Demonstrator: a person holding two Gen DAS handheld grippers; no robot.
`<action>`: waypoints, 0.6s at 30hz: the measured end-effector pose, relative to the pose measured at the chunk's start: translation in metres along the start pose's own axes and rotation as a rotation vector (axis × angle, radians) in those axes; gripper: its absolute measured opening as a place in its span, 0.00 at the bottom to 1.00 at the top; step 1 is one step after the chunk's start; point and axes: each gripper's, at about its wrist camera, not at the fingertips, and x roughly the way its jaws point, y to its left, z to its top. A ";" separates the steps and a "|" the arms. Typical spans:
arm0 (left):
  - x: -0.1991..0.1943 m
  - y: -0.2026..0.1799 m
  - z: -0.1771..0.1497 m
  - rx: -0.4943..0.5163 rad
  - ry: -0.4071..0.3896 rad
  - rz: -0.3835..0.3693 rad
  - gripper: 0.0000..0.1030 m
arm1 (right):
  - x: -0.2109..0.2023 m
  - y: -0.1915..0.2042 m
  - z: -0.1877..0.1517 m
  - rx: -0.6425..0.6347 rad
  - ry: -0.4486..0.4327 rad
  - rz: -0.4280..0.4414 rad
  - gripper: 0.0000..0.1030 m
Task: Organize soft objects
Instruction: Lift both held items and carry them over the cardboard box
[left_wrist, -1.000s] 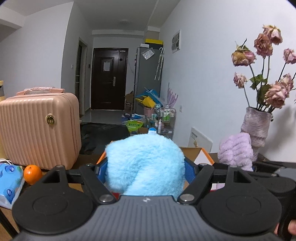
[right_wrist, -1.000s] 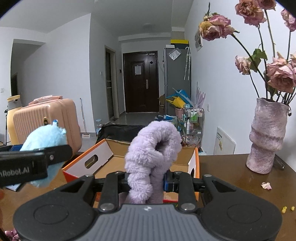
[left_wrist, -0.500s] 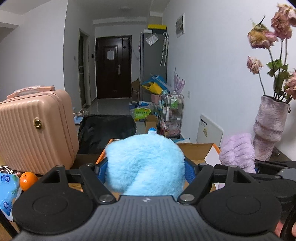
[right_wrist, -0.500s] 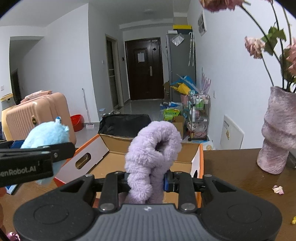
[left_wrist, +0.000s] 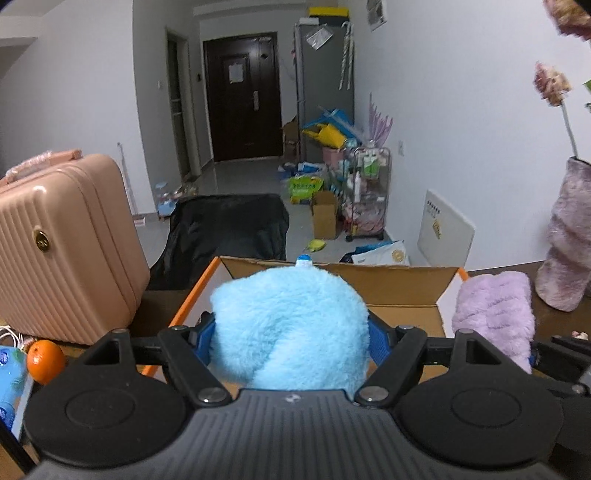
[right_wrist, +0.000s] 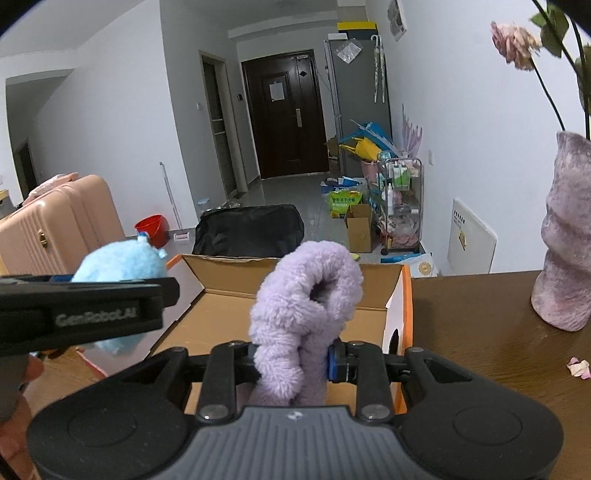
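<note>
My left gripper (left_wrist: 290, 341) is shut on a fluffy light blue plush toy (left_wrist: 291, 325) and holds it over the near edge of an open cardboard box (left_wrist: 388, 286) with orange and white sides. My right gripper (right_wrist: 291, 356) is shut on a looped lilac plush piece (right_wrist: 306, 295) and holds it above the box's near side (right_wrist: 229, 317). The blue toy also shows at the left of the right wrist view (right_wrist: 122, 264), behind the left gripper's black finger (right_wrist: 85, 314). The lilac piece shows at the right of the left wrist view (left_wrist: 495, 314).
A brown table (right_wrist: 480, 325) carries the box, a purple vase (right_wrist: 565, 240) with dried roses at the right, and fallen petals (right_wrist: 578, 367). A pink suitcase (left_wrist: 62, 243), an orange (left_wrist: 46, 356) and a blue packet (left_wrist: 11, 373) stand left. A black bag (right_wrist: 247, 230) lies on the floor beyond.
Both grippers have moved forward and tilted down toward the box, each still holding its plush. The box interior shows more, and the vase has slid toward the right edge.
</note>
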 end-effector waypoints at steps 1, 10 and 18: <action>0.005 -0.001 0.000 -0.001 0.005 0.011 0.75 | 0.003 -0.001 0.000 0.005 0.002 0.001 0.27; 0.042 0.000 -0.003 -0.009 0.038 0.067 0.75 | 0.026 -0.008 -0.012 0.028 -0.008 0.021 0.27; 0.057 0.003 -0.011 -0.001 0.070 0.072 0.74 | 0.041 -0.011 -0.017 0.036 0.004 -0.001 0.27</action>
